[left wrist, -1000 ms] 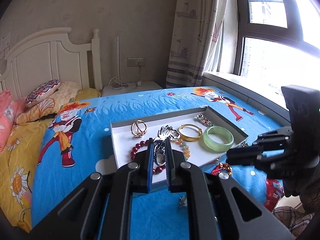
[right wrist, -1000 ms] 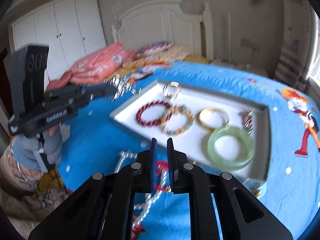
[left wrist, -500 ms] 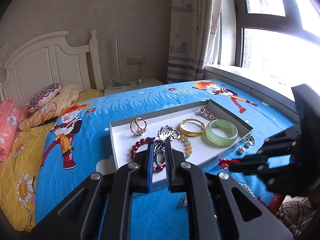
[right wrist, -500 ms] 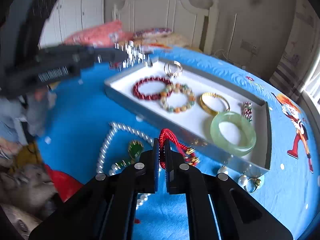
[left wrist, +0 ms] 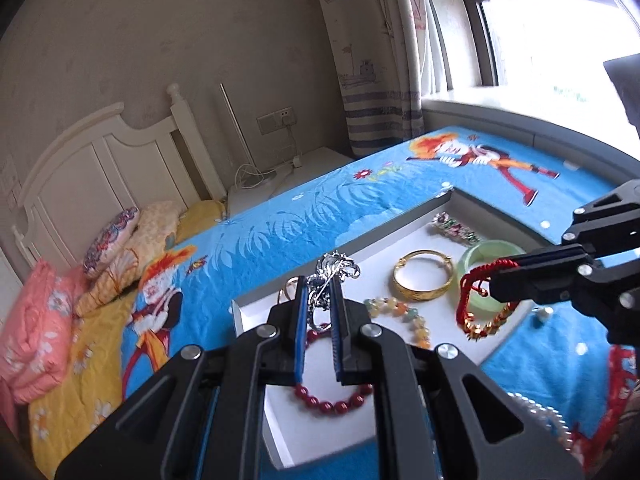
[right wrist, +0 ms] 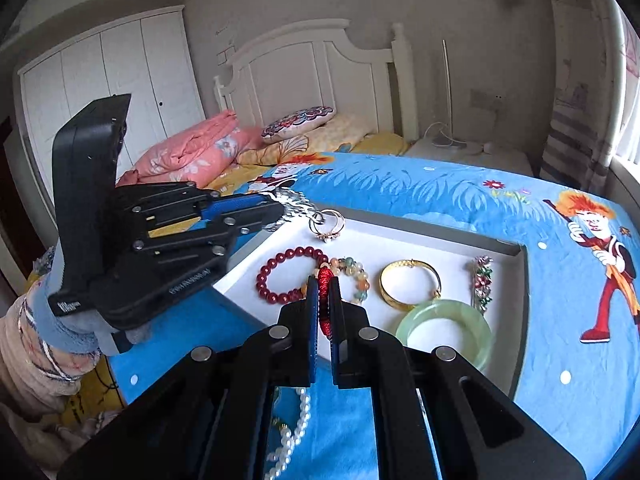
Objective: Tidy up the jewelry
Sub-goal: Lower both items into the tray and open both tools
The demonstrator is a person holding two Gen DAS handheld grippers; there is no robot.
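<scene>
A white tray lies on the blue bedspread, also in the left wrist view. It holds a red bead bracelet, a mixed bead bracelet, a gold bangle, a green jade bangle, a gem brooch and gold rings. My left gripper is shut on a silver necklace above the tray's left end. My right gripper is shut on a red cord bracelet and holds it over the tray.
A pearl necklace lies on the bedspread in front of the tray. Pillows and a pink quilt lie by the white headboard. A curtain and window stand to the right.
My right gripper has lifted the red cord bracelet off the bedspread and carried it over the tray. My left gripper has moved closer over the tray with the silver necklace.
</scene>
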